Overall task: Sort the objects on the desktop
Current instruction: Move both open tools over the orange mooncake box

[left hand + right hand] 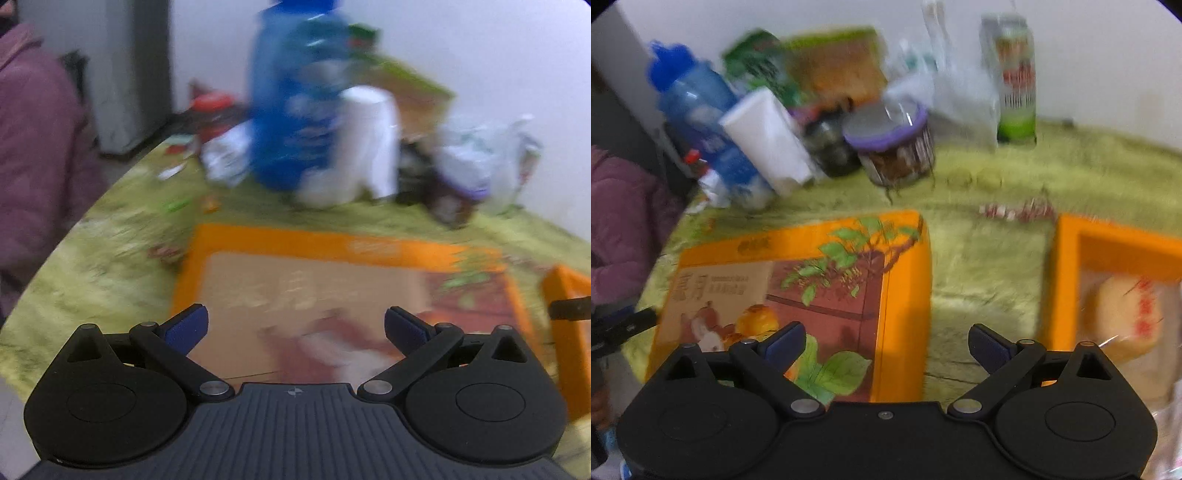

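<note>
Green mottled cloth (990,258) covered my table. At ten o'clock lay the orange box lid (798,295), printed with leaves and fruit; my left gripper (295,328) and right gripper (886,345) both gaped, empty.

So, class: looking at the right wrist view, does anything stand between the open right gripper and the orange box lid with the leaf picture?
Nothing visible does. The right gripper is open and empty, and the orange box lid lies flat just ahead of its left finger. Only bare green tablecloth separates the lid from the open orange box.
</note>
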`<state>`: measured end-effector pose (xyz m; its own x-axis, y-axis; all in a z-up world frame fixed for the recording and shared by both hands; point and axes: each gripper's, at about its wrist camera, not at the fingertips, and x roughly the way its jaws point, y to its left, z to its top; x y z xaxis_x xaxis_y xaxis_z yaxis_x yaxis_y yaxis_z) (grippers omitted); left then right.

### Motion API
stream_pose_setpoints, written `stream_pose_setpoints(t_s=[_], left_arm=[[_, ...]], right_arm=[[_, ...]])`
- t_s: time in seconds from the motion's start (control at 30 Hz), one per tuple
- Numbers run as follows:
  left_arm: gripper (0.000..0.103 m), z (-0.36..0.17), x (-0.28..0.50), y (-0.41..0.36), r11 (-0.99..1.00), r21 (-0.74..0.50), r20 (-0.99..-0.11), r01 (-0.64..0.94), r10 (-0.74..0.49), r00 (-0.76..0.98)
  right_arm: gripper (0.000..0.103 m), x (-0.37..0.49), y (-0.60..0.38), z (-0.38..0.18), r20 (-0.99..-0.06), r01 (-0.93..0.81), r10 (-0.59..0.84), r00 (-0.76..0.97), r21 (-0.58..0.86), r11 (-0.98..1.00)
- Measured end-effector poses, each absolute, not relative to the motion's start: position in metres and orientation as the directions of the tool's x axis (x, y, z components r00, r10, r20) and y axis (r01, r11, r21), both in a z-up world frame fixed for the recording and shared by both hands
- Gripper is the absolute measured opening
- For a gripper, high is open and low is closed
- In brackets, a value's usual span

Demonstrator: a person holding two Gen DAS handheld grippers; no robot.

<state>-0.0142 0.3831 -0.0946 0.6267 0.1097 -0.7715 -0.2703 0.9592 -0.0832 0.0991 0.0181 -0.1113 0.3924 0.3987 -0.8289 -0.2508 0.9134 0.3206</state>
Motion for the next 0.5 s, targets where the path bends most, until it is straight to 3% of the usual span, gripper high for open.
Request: stream_pose_setpoints(t_s=[0.27, 0.5], left_arm=[[0.103, -0.136, -0.013, 0.442, 0.931, -0.138, -0.856, -0.337, 0.059, 0.514], [0.103, -0.153, -0.016, 0.443, 0.911, -0.218, -0.867, -0.351, -0.015, 0.499]], right_arm=[[0.095, 0.112, 0.047, -0.145, -0.894, -0.143, 0.286, 0.344, 0.252, 0.957], [0.095, 0.110, 0.055, -0.161, -0.909, -0.147, 0.304, 0.285, 0.272, 0.951]])
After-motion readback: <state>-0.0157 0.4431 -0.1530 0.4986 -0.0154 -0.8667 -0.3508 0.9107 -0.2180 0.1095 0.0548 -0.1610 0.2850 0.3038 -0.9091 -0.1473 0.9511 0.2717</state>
